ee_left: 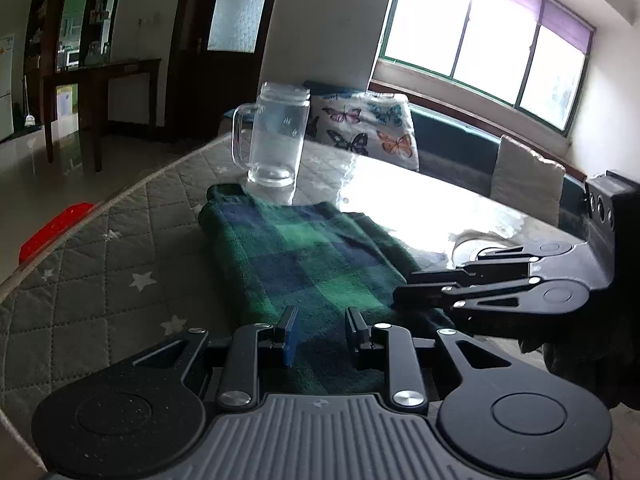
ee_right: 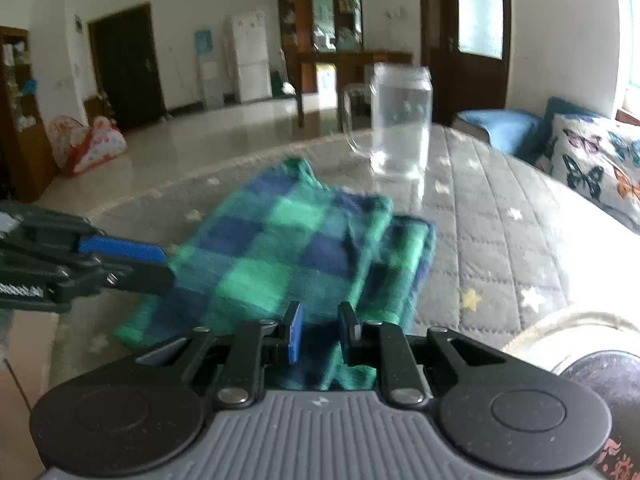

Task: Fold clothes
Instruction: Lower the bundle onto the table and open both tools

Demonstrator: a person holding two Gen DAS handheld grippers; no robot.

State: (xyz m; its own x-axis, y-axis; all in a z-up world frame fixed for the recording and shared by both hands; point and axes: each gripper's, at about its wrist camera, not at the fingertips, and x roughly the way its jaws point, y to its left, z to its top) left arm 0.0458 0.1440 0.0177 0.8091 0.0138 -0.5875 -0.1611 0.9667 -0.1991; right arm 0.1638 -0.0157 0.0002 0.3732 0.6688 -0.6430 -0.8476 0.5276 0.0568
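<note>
A green and blue checked cloth [ee_left: 304, 252] lies folded on the quilted grey table cover [ee_left: 100, 280]. My left gripper [ee_left: 322, 332] is at its near edge, jaws narrow, with the fabric running between the fingers. My right gripper [ee_left: 402, 287] comes in from the right and pinches the cloth's right edge. In the right wrist view the cloth [ee_right: 280, 240] bunches up between the fingers of the right gripper [ee_right: 320, 330]. The left gripper [ee_right: 168, 267] holds the cloth's left corner there, its blue pad [ee_right: 120, 250] on top.
A clear glass mug [ee_left: 278, 136] [ee_right: 400, 120] stands just beyond the cloth's far edge. A butterfly cushion [ee_left: 368, 128] lies behind the table. A red object [ee_left: 56, 228] sits off the left edge. A round glass rim [ee_right: 580, 332] lies near the right gripper.
</note>
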